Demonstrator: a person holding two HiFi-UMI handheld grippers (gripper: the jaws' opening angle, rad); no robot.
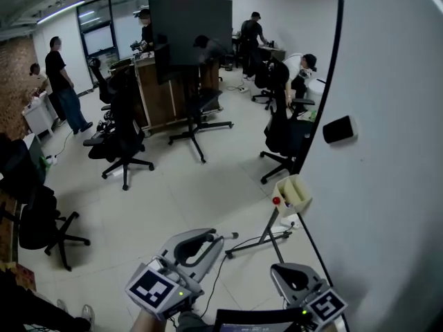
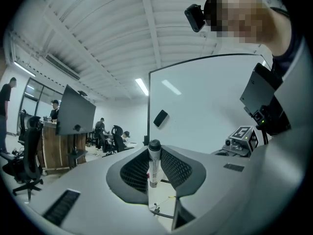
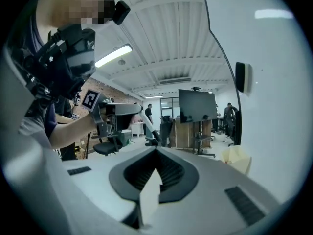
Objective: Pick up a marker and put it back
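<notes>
My left gripper (image 1: 208, 241) is shut on a marker (image 2: 153, 166), a white barrel with a black cap that stands up between the jaws. In the head view the gripper is low and left of centre. In the right gripper view the same marker (image 3: 147, 123) slants out from the left gripper (image 3: 139, 109). My right gripper (image 1: 294, 275) is at the bottom right, close to the whiteboard (image 1: 394, 185); its jaws meet with nothing between them (image 3: 156, 150). A cream pen holder (image 1: 294, 194) hangs at the board's lower left edge, with a red cap (image 1: 276, 200) beside it.
A black eraser (image 1: 339, 128) sticks to the whiteboard. The board's stand legs (image 1: 259, 241) reach across the floor ahead of my grippers. Office chairs (image 1: 121, 140), a large screen on a stand (image 1: 190, 30) and several people fill the room beyond.
</notes>
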